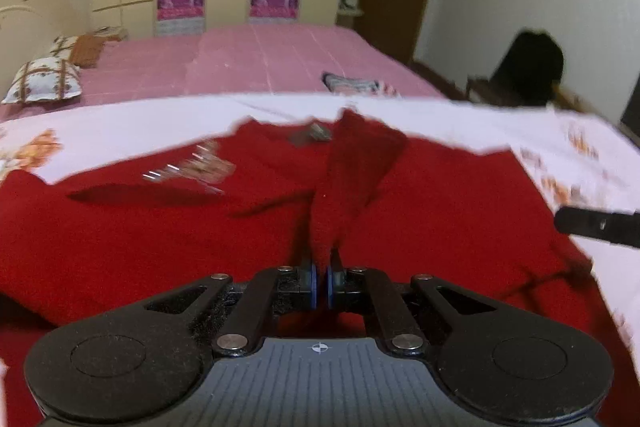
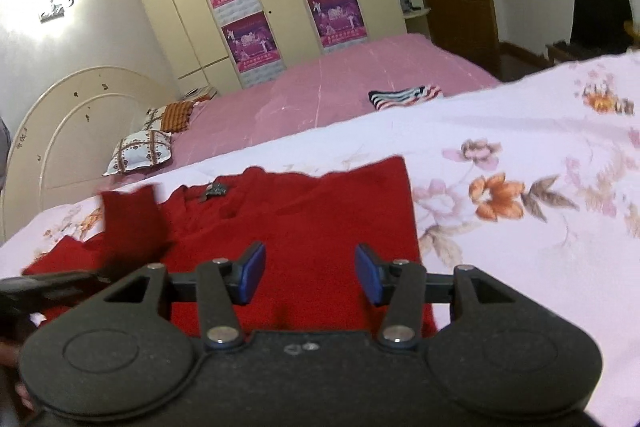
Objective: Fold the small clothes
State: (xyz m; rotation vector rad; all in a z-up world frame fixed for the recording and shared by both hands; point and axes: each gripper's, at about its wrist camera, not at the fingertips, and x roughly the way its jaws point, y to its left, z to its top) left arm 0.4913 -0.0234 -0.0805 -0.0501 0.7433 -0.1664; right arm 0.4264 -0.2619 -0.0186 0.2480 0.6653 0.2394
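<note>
One red knitted garment [image 2: 304,223] lies spread on a white floral sheet [image 2: 520,155] that covers the near part of a bed, with its neckline and a small grey label [image 2: 214,191] toward the sheet's far edge. Two hand-held grippers are in view. The left hand-held gripper [image 1: 322,281] has its two blue-padded fingers pressed together on a strip of the red garment [image 1: 356,179], which rises from the jaws in a lifted fold above the flat cloth; this view is blurred. From the right wrist view the same lifted red flap shows at the garment's left side, near the sheet's left edge. The right hand-held gripper [image 2: 310,273] hovers over the garment's near right part with its two blue pads partly apart and nothing between them. Beyond the floral sheet the bed has a pink cover [image 2: 340,75], on which rest one striped folded cloth [image 2: 404,95] near the right edge and two patterned pillows [image 2: 140,151] by the cream headboard [image 2: 68,131]. Four purple posters [image 2: 248,39] hang on the cream wardrobe doors behind.
</note>
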